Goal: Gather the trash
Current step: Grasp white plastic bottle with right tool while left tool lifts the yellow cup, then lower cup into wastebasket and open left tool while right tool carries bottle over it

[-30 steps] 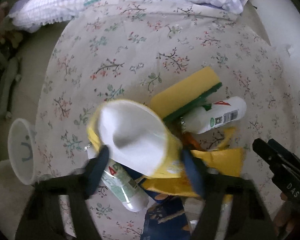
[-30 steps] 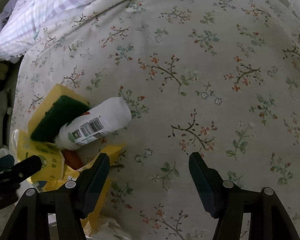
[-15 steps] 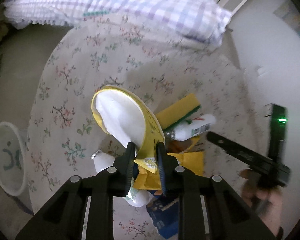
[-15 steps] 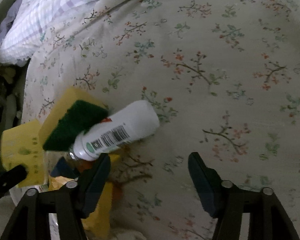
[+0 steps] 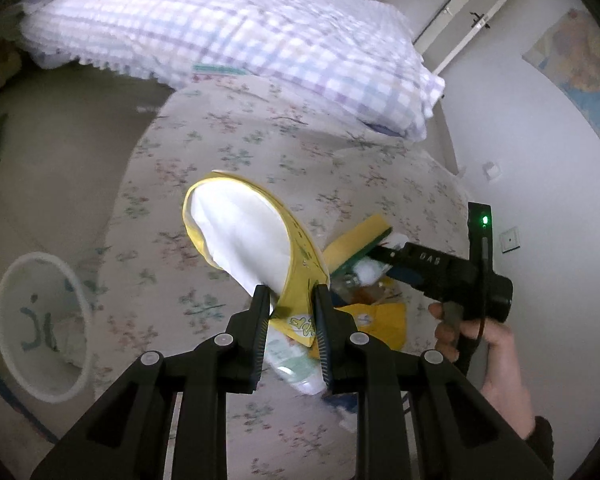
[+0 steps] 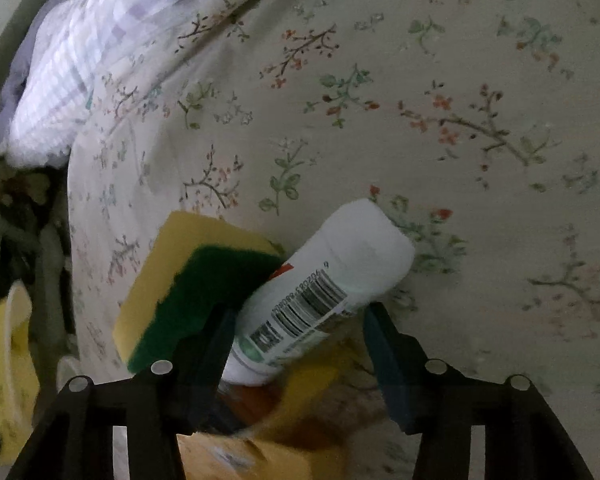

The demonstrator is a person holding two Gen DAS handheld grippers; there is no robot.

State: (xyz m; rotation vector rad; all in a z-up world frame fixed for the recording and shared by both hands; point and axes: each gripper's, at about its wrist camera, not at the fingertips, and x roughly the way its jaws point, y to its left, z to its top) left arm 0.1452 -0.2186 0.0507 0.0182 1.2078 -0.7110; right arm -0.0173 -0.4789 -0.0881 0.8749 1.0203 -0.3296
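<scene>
Gripping a yellow cup [image 5: 256,240] by its crushed wall, the left gripper [image 5: 291,304] held it lifted clear of the floral bed [image 5: 228,148], mouth tilted toward eleven o'clock. The pinch on the thin paper wall, rather than around the body, probably suited a light, squashable item. A white bin [image 5: 40,328] stood off the bed edge at eight o'clock in the left view, well apart from the cup, and looked like the likely drop point.

The right gripper [image 6: 296,344] was spread wide, its fingers either side of a white bottle [image 6: 324,292] lying on its side, barcode up. The left finger [image 6: 216,340] sat in the gap between bottle and sponge [image 6: 192,284], which leaned against the bottle at nine o'clock. That straddle suggested a grasp across the bottle's narrow width, not yet closed. Yellow wrappers [image 6: 268,452] lay heaped under the bottle's neck at six o'clock, so a low closing could snag them. The remaining litter sat in one cluster near the bed's near edge.
</scene>
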